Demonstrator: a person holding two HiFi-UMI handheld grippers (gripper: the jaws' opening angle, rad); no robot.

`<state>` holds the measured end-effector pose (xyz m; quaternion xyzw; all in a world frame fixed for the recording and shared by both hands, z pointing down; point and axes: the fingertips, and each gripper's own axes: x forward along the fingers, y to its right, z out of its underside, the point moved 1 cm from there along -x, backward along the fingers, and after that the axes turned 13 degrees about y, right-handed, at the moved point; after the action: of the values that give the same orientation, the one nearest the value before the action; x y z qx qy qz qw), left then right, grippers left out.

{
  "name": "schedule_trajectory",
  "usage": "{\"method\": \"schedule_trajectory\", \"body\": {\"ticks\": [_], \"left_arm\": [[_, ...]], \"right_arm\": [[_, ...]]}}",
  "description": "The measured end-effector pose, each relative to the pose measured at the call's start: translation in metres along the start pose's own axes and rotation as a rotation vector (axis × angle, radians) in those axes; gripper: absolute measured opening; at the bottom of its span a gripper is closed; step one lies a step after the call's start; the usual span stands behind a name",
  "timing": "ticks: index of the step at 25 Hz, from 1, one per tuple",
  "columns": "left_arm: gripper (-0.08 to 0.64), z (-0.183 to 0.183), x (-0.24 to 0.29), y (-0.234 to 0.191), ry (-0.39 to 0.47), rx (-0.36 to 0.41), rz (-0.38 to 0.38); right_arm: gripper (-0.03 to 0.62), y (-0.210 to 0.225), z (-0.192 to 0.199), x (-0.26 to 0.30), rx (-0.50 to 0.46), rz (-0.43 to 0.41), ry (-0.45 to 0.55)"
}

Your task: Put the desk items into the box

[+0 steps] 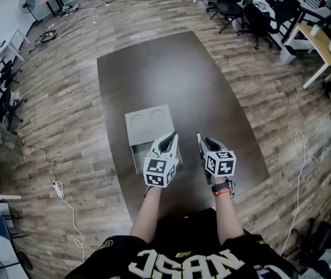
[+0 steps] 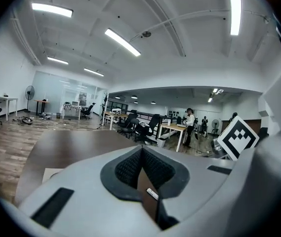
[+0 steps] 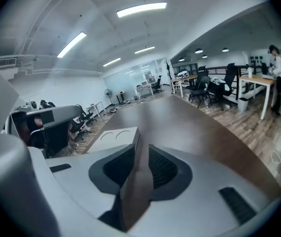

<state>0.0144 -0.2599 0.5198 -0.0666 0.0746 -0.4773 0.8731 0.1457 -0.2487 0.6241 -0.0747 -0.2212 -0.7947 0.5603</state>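
Your left gripper (image 1: 171,137) hovers with its jaws together and empty, at the near right corner of the pale grey square box (image 1: 149,124), which sits near-left on the dark brown wooden table (image 1: 171,68). Your right gripper (image 1: 205,139), just right of the box, has its jaws partly apart and empty. No loose items show, so look around before you reach.
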Motion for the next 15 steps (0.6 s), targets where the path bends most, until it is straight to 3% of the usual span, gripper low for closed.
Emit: {"method": "schedule_trajectory", "body": {"ticks": [15], "left_arm": [[0.008, 0.056, 0.033, -0.008, -0.097, -0.062, -0.032]], "right_arm": [[0.178, 0.046, 0.092, 0.05, 0.029, 0.023, -0.242]]}}
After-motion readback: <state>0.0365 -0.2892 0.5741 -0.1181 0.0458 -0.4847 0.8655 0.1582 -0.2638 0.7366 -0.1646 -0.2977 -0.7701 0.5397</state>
